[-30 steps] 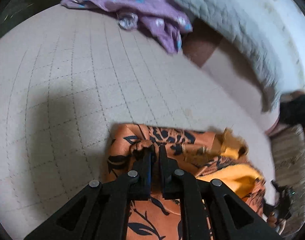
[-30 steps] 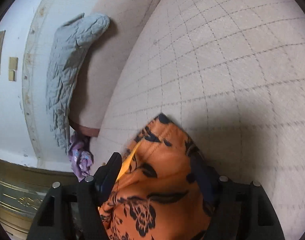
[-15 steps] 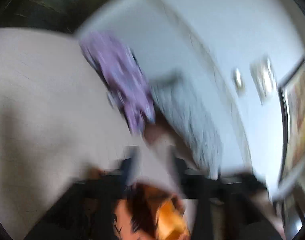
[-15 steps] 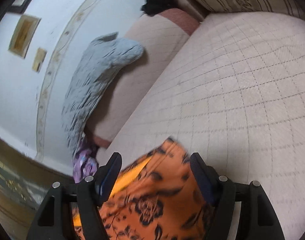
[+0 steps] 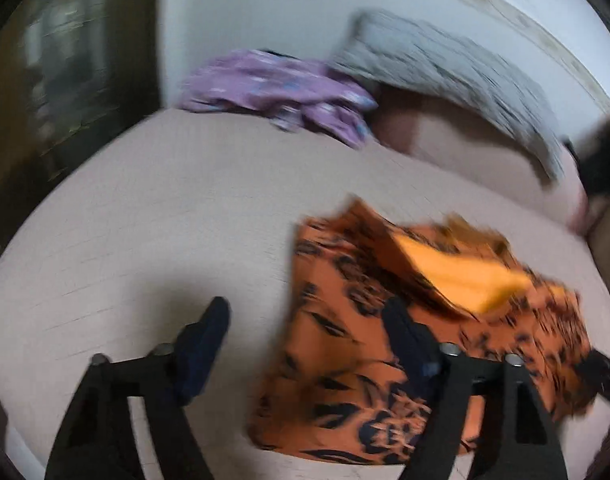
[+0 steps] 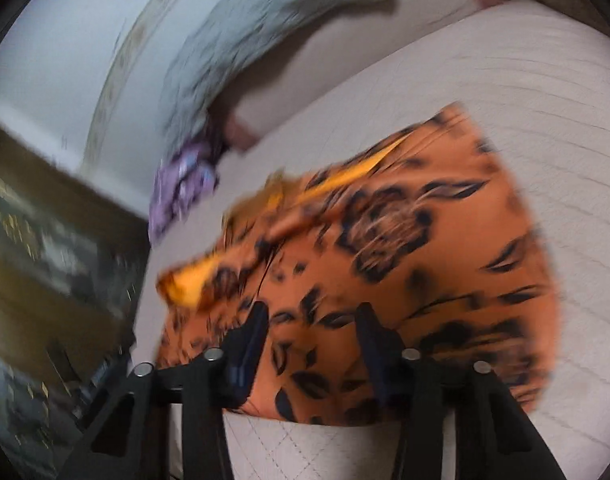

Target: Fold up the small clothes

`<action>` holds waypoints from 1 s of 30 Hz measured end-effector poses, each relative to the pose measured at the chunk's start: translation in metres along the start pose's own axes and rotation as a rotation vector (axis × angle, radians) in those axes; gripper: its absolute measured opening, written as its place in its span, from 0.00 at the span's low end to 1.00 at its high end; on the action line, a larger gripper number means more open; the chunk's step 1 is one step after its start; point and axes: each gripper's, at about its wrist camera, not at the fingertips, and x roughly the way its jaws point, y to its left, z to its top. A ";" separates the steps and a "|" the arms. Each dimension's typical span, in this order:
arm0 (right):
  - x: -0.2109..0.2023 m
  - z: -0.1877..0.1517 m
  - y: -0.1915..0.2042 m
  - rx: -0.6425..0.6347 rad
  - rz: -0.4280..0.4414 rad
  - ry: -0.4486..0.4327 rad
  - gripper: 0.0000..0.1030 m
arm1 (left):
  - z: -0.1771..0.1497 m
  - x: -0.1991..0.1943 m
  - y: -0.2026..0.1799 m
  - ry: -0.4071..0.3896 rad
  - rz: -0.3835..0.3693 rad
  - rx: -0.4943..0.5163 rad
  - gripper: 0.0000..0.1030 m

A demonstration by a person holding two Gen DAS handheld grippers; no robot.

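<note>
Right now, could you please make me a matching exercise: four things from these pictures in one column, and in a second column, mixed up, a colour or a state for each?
Things:
1. left gripper
2. orange floral garment
3. crumpled garment
4. quilted pillow

Colour or state:
a. grey, leaning against the wall
b. open, holding nothing
c. purple, at the bed's far edge
d. lying on the bed, black pattern

Pairs: 1-b, 2-d, 3-c, 4-a

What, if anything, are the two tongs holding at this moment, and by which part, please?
Nothing is held. The left tongs and the right tongs are both open over the orange garment, which lies loose on the bed.
</note>
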 end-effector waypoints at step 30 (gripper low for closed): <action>0.028 0.063 -0.006 0.070 -0.028 -0.140 0.44 | 0.042 0.052 -0.025 0.115 0.008 -0.003 0.48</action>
